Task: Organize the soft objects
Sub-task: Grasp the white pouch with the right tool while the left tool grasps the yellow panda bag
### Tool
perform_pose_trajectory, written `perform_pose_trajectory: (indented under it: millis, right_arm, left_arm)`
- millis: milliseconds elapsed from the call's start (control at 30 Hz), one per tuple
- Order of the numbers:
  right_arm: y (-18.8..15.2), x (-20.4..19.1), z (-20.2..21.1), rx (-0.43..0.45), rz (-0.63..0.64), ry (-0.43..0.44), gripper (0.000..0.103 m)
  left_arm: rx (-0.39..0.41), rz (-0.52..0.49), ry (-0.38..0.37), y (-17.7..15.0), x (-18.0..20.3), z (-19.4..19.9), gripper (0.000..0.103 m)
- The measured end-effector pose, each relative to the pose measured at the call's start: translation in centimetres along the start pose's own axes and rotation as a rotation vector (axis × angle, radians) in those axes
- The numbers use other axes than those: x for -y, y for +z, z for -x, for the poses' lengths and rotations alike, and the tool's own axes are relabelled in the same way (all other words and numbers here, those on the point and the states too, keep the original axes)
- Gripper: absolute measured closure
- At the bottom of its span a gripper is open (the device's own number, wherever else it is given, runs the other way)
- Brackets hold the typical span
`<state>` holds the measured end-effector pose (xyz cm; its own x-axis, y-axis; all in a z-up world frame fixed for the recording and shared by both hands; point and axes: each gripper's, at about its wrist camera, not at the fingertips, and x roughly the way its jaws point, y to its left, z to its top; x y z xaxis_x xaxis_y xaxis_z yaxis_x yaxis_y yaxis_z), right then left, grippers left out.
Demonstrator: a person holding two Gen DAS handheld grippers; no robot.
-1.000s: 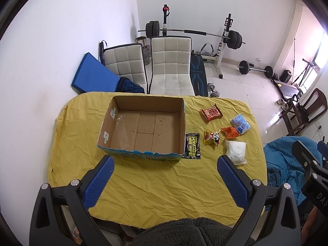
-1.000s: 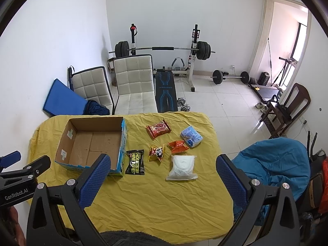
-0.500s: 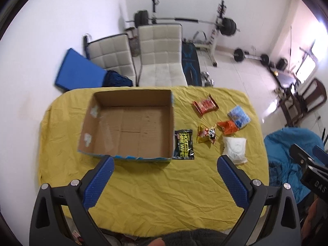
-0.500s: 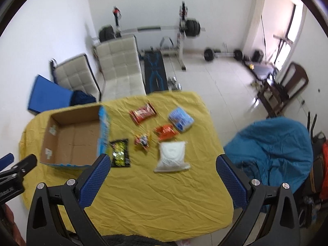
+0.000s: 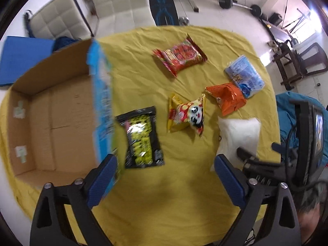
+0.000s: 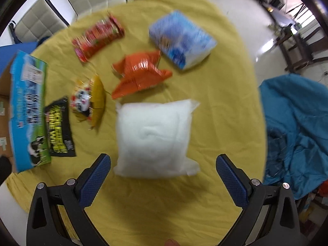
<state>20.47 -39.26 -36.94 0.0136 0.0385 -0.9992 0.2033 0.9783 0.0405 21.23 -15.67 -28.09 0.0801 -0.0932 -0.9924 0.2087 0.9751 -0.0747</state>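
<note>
Several soft packets lie on the yellow cloth: a black and yellow wipes pack point(image 5: 141, 137), a yellow snack bag point(image 5: 185, 114), an orange bag point(image 5: 227, 97), a red packet point(image 5: 180, 56), a blue tissue pack point(image 5: 244, 78) and a white pillow-like bag point(image 6: 153, 137). An empty cardboard box point(image 5: 51, 119) stands at the left. My left gripper point(image 5: 165, 169) hangs above the cloth just below the wipes pack, jaws wide and closing, nothing between them. My right gripper point(image 6: 163, 170) is open above the near edge of the white bag.
The table's yellow cloth point(image 5: 174, 205) ends near the bottom of both views. A blue beanbag point(image 6: 295, 131) sits off the right side. Two white chairs point(image 5: 114, 2) stand behind the table, with weights on the floor beyond.
Both grippers have dropped steeply toward the table and tilted to look straight down. The left now hangs by the wipes pack, the right over the white bag. The packets lie where they were.
</note>
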Motion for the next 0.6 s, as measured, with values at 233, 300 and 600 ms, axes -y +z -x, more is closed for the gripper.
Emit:
perform_pose_trajectory:
  millis: [233, 300, 600]
  right_arm:
    - [1.1, 1.0, -6.4, -0.089, -0.043, 0.062, 0.008]
    - [1.0, 1.7, -7.6, -0.115, -0.077, 0.125, 0.018]
    - [0.5, 3.4, -10.3, -0.172, -0.080, 0.156, 0.021]
  left_arm:
    - [-0.105, 0.069, -0.054, 4.7, -0.1, -6.5, 0.007]
    - [-0.131, 0.062, -0.063, 5.2, 0.1, -8.1, 0.007]
    - [-0.213, 0.050, -0.135, 6.2, 0.7, -13.5, 0.007]
